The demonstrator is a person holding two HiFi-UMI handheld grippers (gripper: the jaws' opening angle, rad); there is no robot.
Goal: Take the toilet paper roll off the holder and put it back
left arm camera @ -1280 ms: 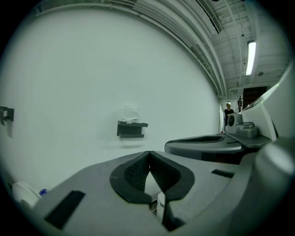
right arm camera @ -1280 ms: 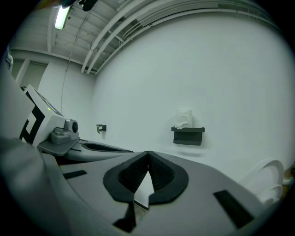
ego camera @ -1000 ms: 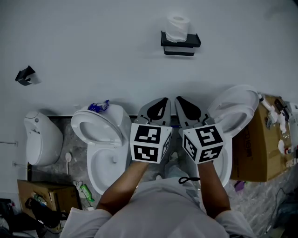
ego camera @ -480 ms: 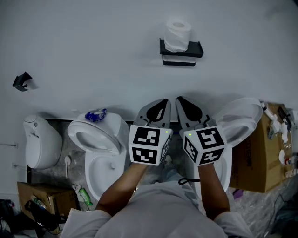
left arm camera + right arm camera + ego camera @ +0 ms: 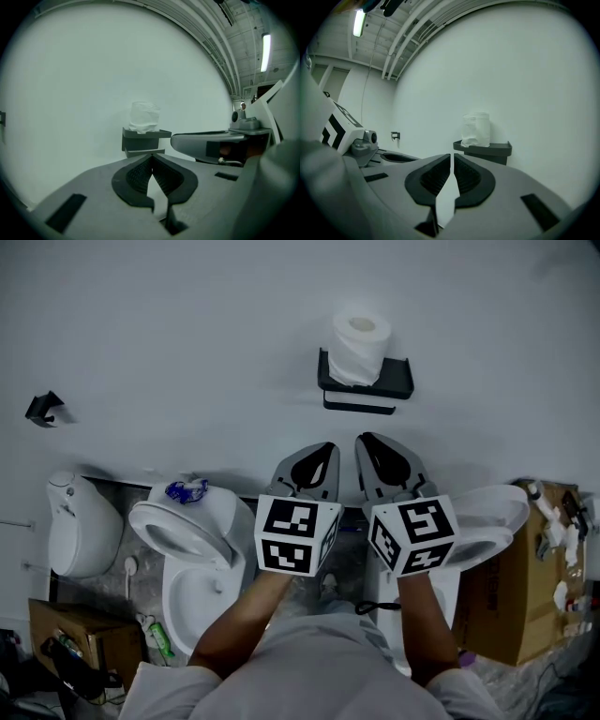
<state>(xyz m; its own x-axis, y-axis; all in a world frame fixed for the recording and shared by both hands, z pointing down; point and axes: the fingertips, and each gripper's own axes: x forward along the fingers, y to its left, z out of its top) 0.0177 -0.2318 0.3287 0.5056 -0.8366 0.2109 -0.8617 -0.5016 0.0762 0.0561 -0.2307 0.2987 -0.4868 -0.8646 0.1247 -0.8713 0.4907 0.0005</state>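
Note:
A white toilet paper roll (image 5: pixel 357 348) stands upright on a black wall-mounted holder (image 5: pixel 392 387) on the white wall. Both grippers are held side by side below it, pointing at the wall and well short of the holder. My left gripper (image 5: pixel 325 448) is shut with nothing in it, and my right gripper (image 5: pixel 367 442) is likewise shut and empty. In the left gripper view the roll (image 5: pixel 144 117) and holder (image 5: pixel 143 139) sit just beyond the closed tips (image 5: pixel 151 157). In the right gripper view the roll (image 5: pixel 477 129) and holder (image 5: pixel 485 151) lie ahead, slightly right of the tips (image 5: pixel 452 157).
Two white toilets stand on the floor below, one left (image 5: pixel 187 549) and one right (image 5: pixel 473 531) with its lid up. A smaller white fixture (image 5: pixel 80 526) is at far left, a black wall hook (image 5: pixel 45 409) above it. Cardboard boxes sit at right (image 5: pixel 525 587) and lower left (image 5: pixel 75 634).
Both grippers have moved together toward the wall. The roll and holder now sit lower and larger in the head view. Both stay shut.

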